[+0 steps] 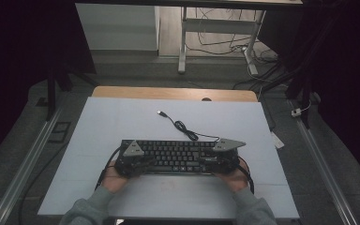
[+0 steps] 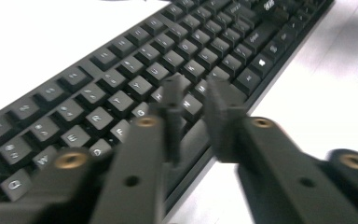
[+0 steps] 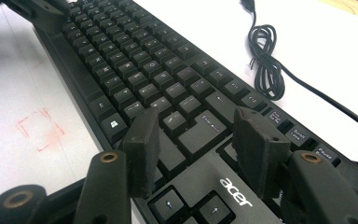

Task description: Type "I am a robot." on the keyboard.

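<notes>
Flat, black keyboard (image 1: 178,156) — cable (image 1: 183,126) loosely coiled.

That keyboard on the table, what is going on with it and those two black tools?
A person holds a two-jaw gripper in each hand over a black keyboard lying flat on the white table. The left gripper hovers above the letter keys near the space bar with its jaws slightly apart and nothing between them. The right gripper sits over the Enter key end, jaws open and gripping nothing. The keyboard's cable lies loose on the table behind it, its plug unconnected.
</notes>
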{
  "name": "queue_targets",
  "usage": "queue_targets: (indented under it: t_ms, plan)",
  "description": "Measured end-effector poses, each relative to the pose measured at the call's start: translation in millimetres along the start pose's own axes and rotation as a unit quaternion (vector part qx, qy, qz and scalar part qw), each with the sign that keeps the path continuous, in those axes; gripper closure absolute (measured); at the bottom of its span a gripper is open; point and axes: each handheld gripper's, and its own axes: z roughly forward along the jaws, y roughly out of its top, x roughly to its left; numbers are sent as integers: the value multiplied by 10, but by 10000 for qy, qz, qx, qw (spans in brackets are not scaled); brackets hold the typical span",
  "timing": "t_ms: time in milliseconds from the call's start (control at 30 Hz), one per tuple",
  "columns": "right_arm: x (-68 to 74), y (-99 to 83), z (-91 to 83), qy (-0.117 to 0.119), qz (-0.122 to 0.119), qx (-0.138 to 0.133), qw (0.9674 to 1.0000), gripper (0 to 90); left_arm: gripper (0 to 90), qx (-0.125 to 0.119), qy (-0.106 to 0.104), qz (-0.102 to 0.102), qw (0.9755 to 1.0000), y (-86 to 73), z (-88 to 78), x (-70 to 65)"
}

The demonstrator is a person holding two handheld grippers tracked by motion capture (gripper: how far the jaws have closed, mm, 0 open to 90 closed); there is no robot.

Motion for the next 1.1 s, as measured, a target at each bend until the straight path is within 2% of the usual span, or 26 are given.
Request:
queue_targets:
  t_ms: [133, 333, 633, 1100]
  plan:
    - [-4, -1, 0, 8, 11, -9, 10000, 512, 570, -147, 95, -246, 9995, -4, -86, 76]
    - [-4, 2, -8, -1, 25, -30, 10000, 512, 484, -210, 269, -475, 9983, -33, -220, 208]
    - [-3, 2, -5, -8, 16, -19, 10000, 511, 455, -228, 453, -625, 9968, -84, -332, 337]
    - [2, 4, -5, -3, 11, -26, 10000, 510, 455, -135, 594, -654, 9960, -87, -322, 355]
